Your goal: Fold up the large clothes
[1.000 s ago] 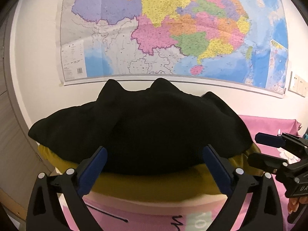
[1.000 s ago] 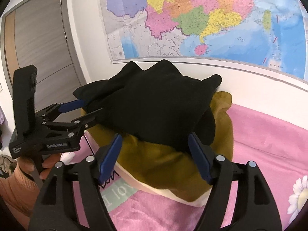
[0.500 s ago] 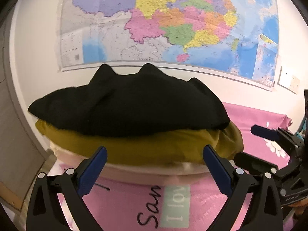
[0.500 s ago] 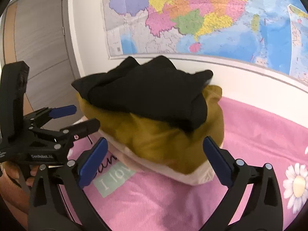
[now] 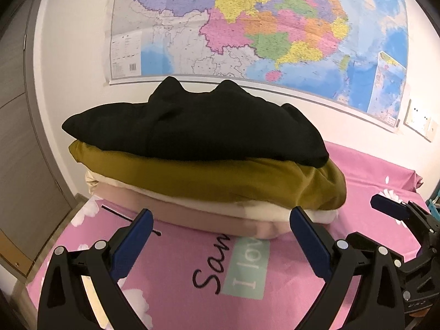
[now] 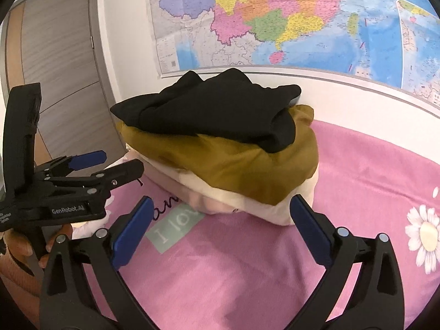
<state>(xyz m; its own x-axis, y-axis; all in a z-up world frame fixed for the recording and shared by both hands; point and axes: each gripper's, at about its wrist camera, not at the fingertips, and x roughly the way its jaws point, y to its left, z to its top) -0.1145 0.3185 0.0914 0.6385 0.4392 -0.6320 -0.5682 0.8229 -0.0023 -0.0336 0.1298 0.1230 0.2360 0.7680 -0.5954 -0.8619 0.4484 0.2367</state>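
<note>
A folded black garment lies on top of a stack, over a folded olive-brown garment and cream and pink folded pieces. The stack sits on a pink bedsheet by the wall. My left gripper is open and empty, a short way in front of the stack; it also shows in the right wrist view. My right gripper is open and empty, in front of the stack's right side; it also shows in the left wrist view.
A large coloured map hangs on the white wall behind the stack. A grey door stands to the left. The bed's left edge runs close to the stack. Wall switches are at right.
Both grippers have pulled back and away from the stack. The jaws that flanked the black and olive garments now stand in front of the stack, empty.
</note>
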